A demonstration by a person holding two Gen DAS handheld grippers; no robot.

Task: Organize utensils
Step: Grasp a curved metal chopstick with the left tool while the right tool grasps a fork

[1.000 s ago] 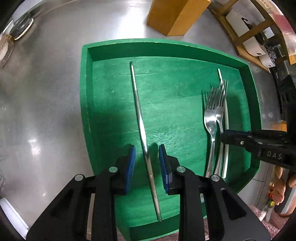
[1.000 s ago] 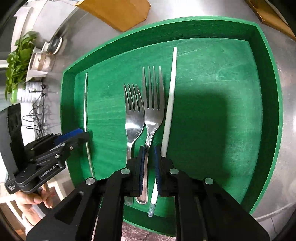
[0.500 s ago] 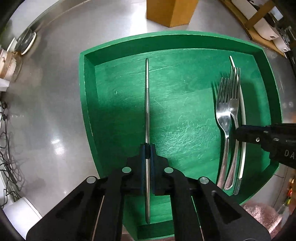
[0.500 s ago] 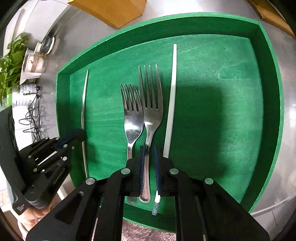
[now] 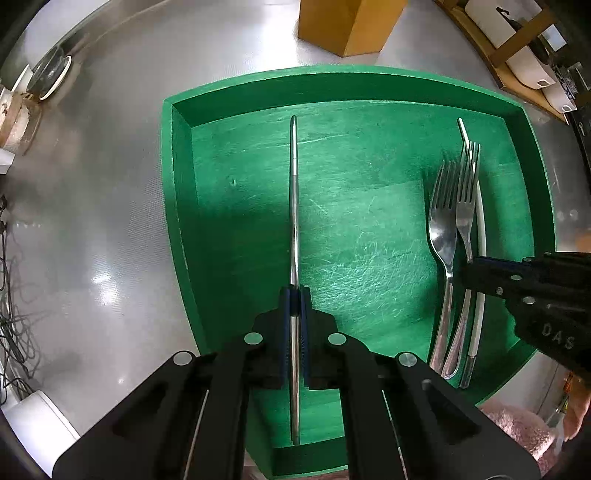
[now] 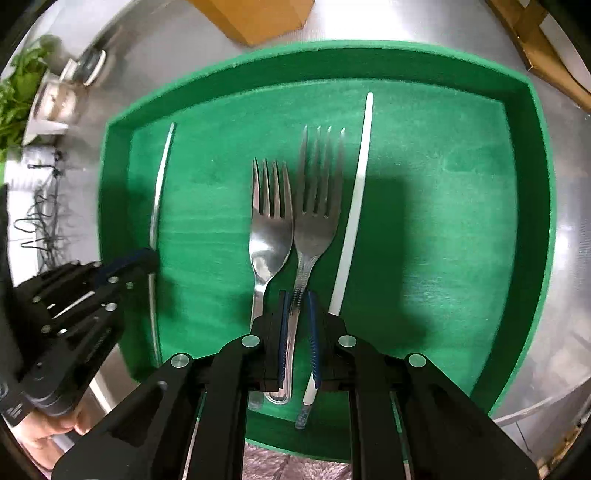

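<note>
A green tray (image 5: 177,206) (image 6: 532,229) lies on a steel counter. My left gripper (image 5: 294,295) is shut on a thin metal chopstick (image 5: 294,192), which points straight ahead over the tray's left part; it shows at the left in the right wrist view (image 6: 157,206). My right gripper (image 6: 297,306) is shut on the handle of a patterned fork (image 6: 317,206), with its pads slightly apart. A second fork (image 6: 267,229) lies just left of it and a white chopstick (image 6: 354,206) just right. Both forks (image 5: 452,229) show at the tray's right in the left wrist view.
A tan wooden block (image 5: 347,26) (image 6: 258,18) stands beyond the tray's far edge. Jars and a plant (image 6: 18,96) sit at the far left, with cables (image 5: 14,332) on the left. A wooden rack (image 5: 517,48) is at the far right.
My left gripper closed on the metal chopstick and turned it straight. My right gripper kept its hold on the patterned fork and its pads eased slightly apart.
</note>
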